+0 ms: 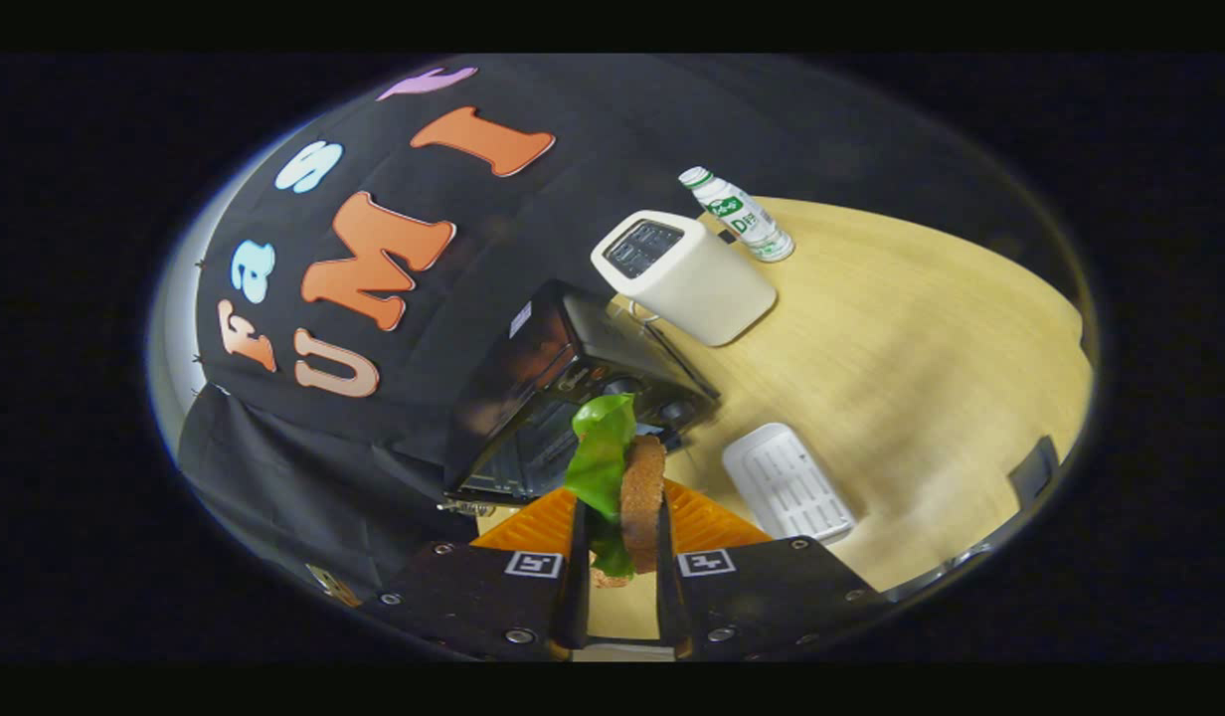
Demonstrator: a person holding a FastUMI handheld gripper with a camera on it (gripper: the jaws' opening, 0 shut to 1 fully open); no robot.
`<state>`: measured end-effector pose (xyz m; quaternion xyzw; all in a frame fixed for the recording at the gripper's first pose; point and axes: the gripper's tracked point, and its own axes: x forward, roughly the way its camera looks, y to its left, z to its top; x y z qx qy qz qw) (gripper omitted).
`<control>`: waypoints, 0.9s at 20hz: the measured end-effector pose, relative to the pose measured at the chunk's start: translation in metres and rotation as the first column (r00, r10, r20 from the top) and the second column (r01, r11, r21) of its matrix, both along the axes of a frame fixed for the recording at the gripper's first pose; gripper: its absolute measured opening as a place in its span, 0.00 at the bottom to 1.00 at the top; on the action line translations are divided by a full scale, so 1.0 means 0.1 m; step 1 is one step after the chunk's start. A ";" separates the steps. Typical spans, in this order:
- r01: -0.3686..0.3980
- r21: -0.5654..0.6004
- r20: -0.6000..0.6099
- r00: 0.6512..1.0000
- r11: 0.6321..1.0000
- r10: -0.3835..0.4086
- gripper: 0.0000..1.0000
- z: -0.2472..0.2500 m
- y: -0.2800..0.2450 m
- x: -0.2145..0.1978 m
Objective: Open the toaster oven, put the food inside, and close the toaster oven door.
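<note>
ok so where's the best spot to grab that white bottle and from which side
Grip the white bottle around its straight middle body, coming in level from the open table side. It stands upright beyond the white toaster, which blocks the other flank. The gripper is now shut on the sandwich, so that goes first.

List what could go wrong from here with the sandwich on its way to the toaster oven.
1. The gripper is shut on the sandwich edge-on; the lettuce sticks out loosely and could slip free or snag on the toaster oven.
2. The view is steeply tilted, so the filling may slide out.
3. The white toaster stands close beside the oven and could be bumped.
</note>
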<state>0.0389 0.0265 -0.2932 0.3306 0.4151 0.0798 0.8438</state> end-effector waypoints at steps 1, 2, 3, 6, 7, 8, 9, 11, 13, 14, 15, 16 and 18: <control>0.019 0.028 0.005 1.000 0.999 -0.019 0.28 -0.06 0.16 0.00; 0.036 0.056 0.001 0.999 0.998 -0.036 0.28 -0.14 0.30 0.02; 0.052 0.078 0.000 0.999 0.996 -0.052 0.28 -0.20 0.45 0.04; 0.100 0.130 0.038 0.994 0.986 -0.106 0.28 -0.34 0.86 0.20; 0.114 0.140 0.045 0.992 0.984 -0.122 0.28 -0.38 0.96 0.25; 0.131 0.136 0.046 0.989 0.982 -0.138 0.28 -0.45 1.04 0.31; 0.150 0.123 0.046 0.987 0.981 -0.157 0.28 -0.53 1.10 0.39; 0.192 0.127 0.047 0.979 0.973 -0.199 0.28 -0.64 1.22 0.51; 0.232 0.168 0.059 0.968 0.958 -0.244 0.28 -0.69 1.36 0.66; 0.261 0.179 0.065 0.959 0.949 -0.276 0.28 -0.72 1.41 0.75; 0.286 0.183 0.072 0.950 0.941 -0.303 0.28 -0.76 1.44 0.83; 0.310 0.196 0.083 0.940 0.930 -0.331 0.28 -0.76 1.47 0.90; 0.358 0.211 0.088 0.920 0.910 -0.383 0.28 -0.80 1.50 1.02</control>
